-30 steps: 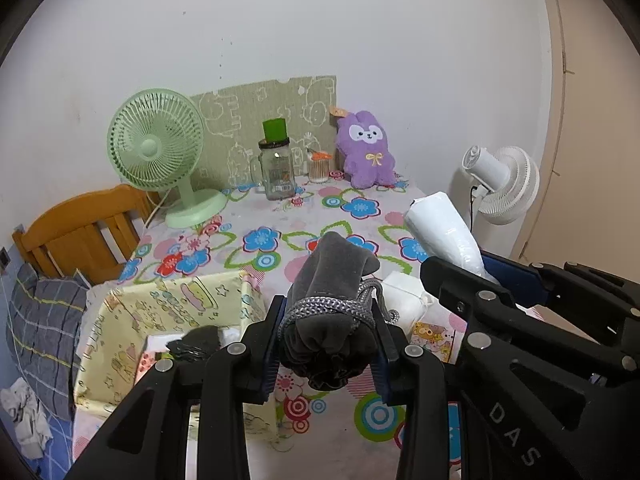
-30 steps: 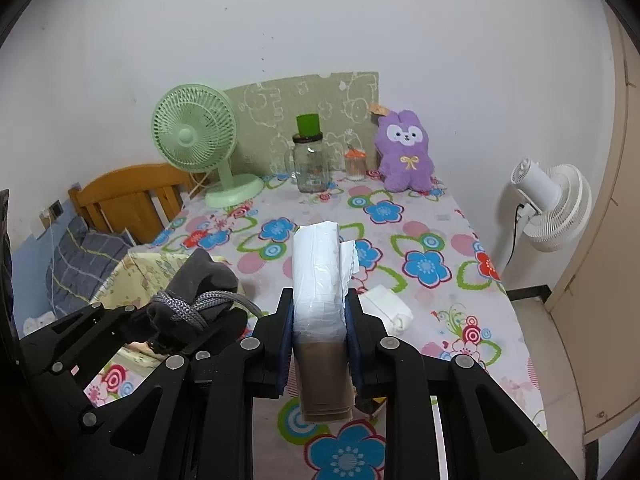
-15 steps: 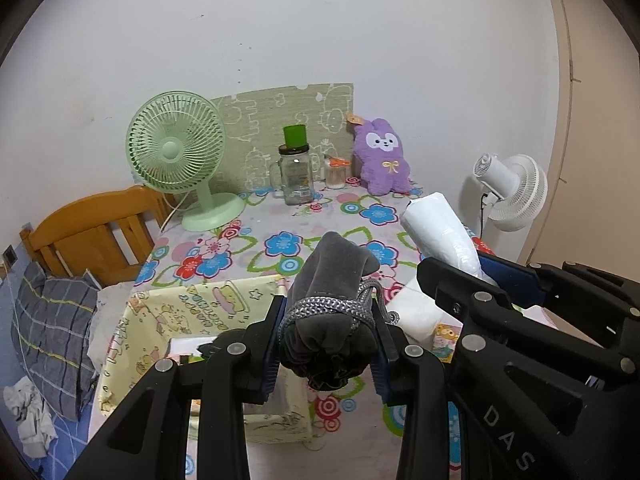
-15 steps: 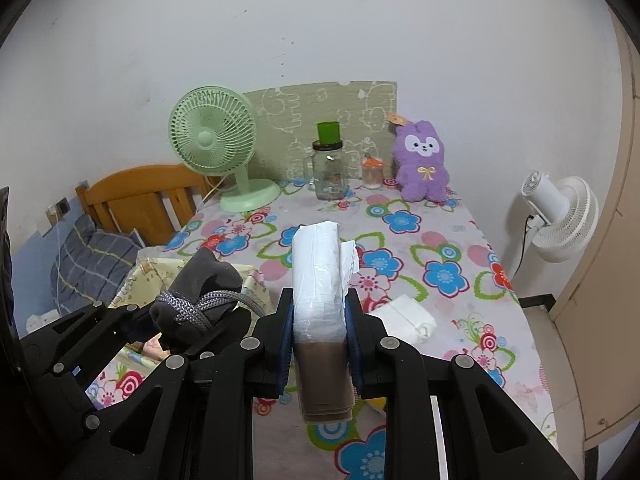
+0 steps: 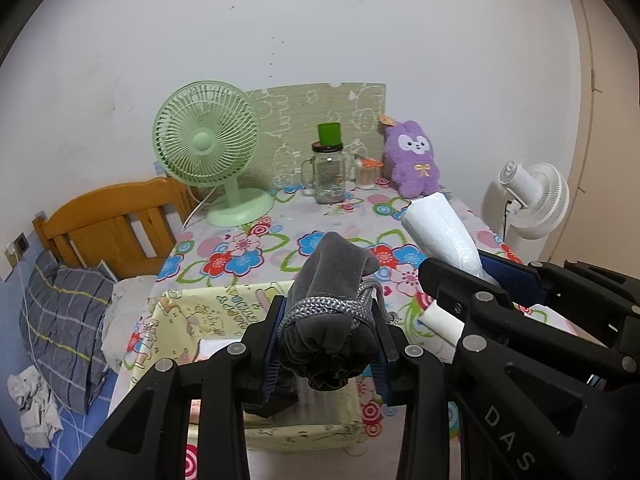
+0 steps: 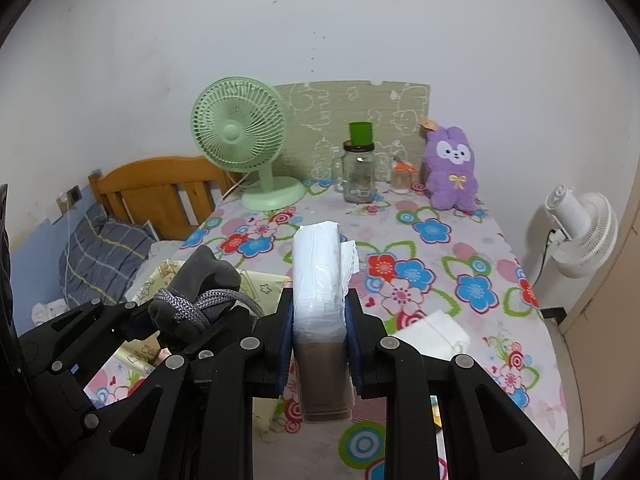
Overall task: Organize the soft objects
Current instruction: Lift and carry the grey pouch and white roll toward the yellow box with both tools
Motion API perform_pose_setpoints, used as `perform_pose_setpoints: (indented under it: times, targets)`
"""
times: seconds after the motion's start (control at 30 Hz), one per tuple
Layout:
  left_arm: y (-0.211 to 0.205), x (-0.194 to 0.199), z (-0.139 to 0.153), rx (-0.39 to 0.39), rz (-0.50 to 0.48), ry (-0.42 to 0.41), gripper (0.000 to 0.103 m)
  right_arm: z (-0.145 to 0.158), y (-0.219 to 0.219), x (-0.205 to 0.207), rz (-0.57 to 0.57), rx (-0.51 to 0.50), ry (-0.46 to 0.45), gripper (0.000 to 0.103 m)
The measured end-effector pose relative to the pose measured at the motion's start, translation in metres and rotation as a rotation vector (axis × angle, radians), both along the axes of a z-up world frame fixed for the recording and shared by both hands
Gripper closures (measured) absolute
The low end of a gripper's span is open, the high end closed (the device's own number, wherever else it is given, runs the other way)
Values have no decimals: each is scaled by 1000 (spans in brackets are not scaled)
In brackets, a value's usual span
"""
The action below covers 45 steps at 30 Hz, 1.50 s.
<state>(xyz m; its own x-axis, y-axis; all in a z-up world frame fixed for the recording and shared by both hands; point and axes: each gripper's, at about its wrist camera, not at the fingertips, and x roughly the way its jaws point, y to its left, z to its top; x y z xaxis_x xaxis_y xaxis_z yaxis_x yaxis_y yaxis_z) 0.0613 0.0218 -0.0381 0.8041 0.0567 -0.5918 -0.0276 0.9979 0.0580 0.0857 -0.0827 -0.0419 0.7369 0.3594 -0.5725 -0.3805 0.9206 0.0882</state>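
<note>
Above the table's near edge, my left gripper point(image 5: 326, 344) clenches a soft grey drawstring pouch point(image 5: 330, 308) at its cinched neck; my right gripper point(image 6: 320, 332) pinches a light, squashy plastic-wrapped tissue pack point(image 6: 318, 272) mid-body.

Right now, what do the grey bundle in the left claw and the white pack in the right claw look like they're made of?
Grey bundle: soft, matte velvety fabric, likely fleece or suede-like cloth, bulging between the left claw pads, tied with a braided grey cord.
White pack: looks like soft tissue or padding in glossy clear plastic film that wrinkles and glints; its lower end is brownish. The right claw squeezes it.
</note>
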Motion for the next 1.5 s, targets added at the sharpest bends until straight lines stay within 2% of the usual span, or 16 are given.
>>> perform_pose_setpoints:
  times: [0.87,1.5]
  targets:
    - [60,23,-29,54,80,83,65,-24,74,30,144,-35,83,77]
    - [96,46,-64,61,116,202,63,-58,116,53,214,-73,182,77]
